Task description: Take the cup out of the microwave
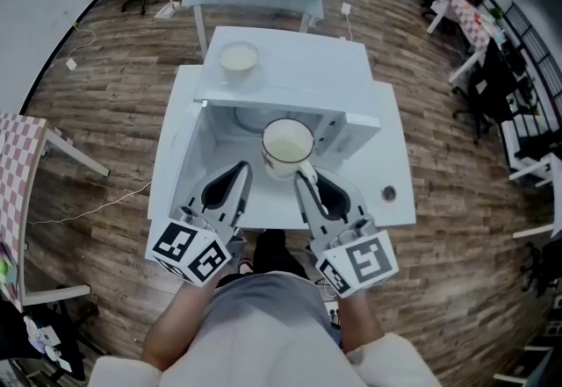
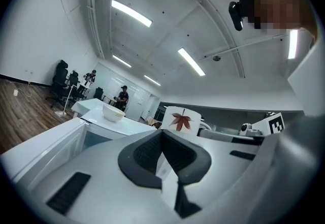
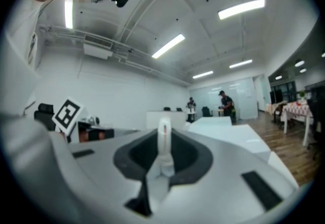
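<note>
**Grip check: cup (image 1: 287, 146) at microwave (image 1: 299, 69) mouth**

We find the right gripper (image 1: 306, 175) closed to a narrow gap on the cup's handle (image 3: 163, 139), a thin white loop standing upright between the pads. The cup hangs directly ahead of those tips at the open cavity mouth, upright, long axis vertical. The left gripper (image 1: 239, 168) sits beside it, jaws together, nothing held; the cup lies ahead and to its right. R hand is the nearer, so we judge the pull-out runs back toward the person.

Materials: cup is smooth white ceramic, cylindrical, w/ a red leaf print and pale contents. Microwave shell is white and flat-topped, w/ a shallow white bowl (image 1: 238, 56) on top. Judged risk: spill if the cup tilts about its handle.
</note>
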{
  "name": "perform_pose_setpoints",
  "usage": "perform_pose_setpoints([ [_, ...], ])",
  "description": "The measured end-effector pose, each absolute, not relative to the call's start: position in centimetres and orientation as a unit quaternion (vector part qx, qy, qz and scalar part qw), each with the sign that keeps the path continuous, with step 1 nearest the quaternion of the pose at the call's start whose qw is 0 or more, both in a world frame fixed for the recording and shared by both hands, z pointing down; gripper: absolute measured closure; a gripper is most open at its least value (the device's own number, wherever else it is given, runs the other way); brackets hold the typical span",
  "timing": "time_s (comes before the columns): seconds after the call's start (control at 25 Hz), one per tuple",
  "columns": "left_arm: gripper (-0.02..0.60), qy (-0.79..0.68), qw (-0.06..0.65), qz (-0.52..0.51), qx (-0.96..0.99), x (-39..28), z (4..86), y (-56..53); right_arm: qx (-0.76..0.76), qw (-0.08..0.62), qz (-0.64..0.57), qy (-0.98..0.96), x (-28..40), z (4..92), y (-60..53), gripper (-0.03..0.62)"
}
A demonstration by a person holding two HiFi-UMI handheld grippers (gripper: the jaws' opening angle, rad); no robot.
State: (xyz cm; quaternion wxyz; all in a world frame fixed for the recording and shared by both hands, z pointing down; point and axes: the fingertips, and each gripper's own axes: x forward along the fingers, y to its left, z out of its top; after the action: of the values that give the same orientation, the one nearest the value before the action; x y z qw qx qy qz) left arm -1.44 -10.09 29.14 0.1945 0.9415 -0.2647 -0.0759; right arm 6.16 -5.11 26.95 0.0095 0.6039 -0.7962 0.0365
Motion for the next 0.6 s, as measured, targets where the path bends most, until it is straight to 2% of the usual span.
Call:
perform_pose_setpoints([
  [0.6, 0.571, -0.247, 0.206, -0.101, 0.941, -2.1, 26.7, -11.1, 0.604, 0.005, 0.04, -0.796, 6.9, 25.4, -5.4, 0.525],
])
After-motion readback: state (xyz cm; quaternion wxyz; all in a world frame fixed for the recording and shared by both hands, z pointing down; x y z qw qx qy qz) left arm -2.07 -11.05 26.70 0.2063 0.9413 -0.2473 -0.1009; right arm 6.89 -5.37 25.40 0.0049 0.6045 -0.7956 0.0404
